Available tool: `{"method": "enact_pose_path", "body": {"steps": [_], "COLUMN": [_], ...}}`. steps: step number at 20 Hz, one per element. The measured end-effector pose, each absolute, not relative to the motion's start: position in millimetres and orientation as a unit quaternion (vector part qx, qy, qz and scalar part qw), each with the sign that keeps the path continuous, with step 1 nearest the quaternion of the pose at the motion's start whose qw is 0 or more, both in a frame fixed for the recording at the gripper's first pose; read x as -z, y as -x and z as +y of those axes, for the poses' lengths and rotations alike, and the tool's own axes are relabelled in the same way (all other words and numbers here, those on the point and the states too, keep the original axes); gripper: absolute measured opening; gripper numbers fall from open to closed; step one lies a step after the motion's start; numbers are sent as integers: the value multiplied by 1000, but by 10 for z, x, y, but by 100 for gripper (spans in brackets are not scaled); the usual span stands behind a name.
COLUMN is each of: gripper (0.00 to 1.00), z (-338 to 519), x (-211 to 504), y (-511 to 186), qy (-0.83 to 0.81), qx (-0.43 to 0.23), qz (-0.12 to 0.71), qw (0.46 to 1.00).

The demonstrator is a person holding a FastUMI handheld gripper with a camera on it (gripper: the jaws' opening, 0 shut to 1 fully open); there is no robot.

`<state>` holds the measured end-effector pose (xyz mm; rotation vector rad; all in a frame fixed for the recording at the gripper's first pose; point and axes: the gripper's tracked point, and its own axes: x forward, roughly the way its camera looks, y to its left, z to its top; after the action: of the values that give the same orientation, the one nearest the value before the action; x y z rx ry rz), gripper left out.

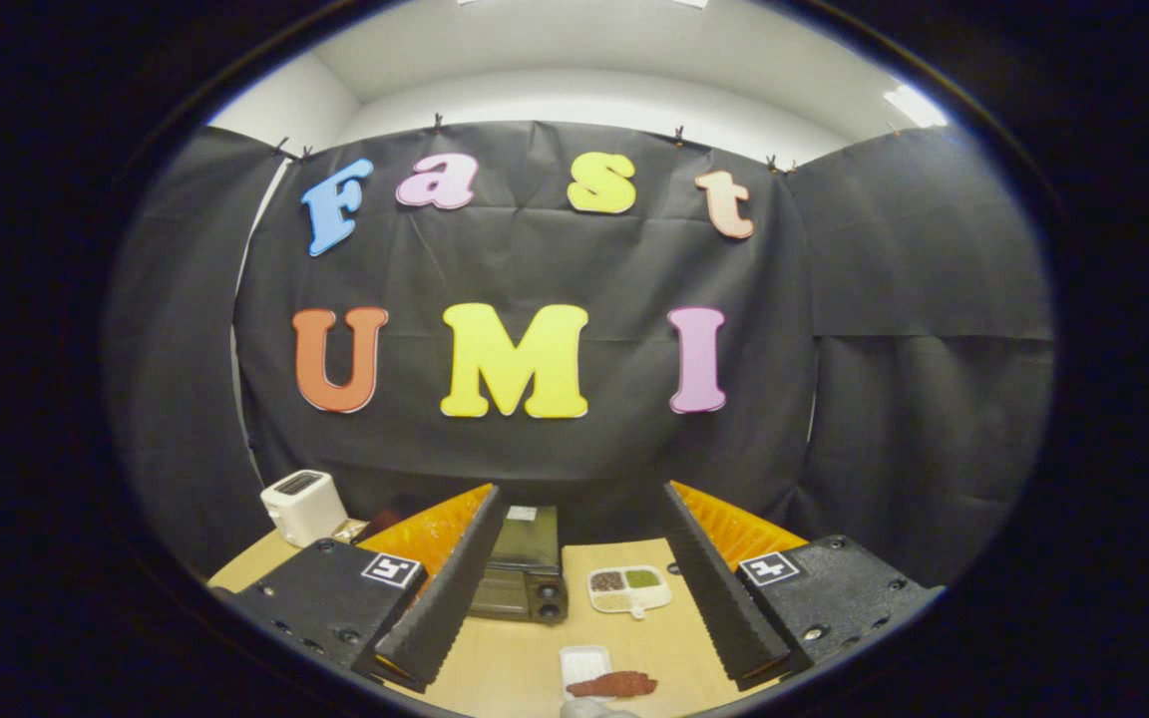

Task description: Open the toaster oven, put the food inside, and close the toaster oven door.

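My jaws [574,598] stand wide and empty above the bench [525,668]. The toaster oven [523,573] sits shut toward its far edge, the food [612,684] near me; coming in off-line, I could miss the door's edge.

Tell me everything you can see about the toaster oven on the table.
The toaster oven is a small dark box with a glossy top and a glass-looking front door, which appears shut. Two round knobs sit at the front's right side. It stands upright on the light wooden table, partly hidden behind one finger of the open gripper. A white divided dish lies close beside it, apparently not touching. Nothing rests on it apart from a small pale tag on top.
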<state>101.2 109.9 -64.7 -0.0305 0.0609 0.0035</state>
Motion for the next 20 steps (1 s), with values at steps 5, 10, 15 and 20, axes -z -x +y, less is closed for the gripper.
{"method": "enact_pose_path", "body": {"steps": [5, 10, 15, 20], "gripper": [100, 100, 100, 100], "z": [1776, 2264, 2414, 2527], "x": [1032, 1658, 2249, 2747], "y": [-1594, -2116, -2554, -2825], "qy": [21, 17, 11, 9], "qx": [-17, -21, -7, -1], "qz": [37, 76, 112, 149], "qw": [999, 997, 994, 989]}}
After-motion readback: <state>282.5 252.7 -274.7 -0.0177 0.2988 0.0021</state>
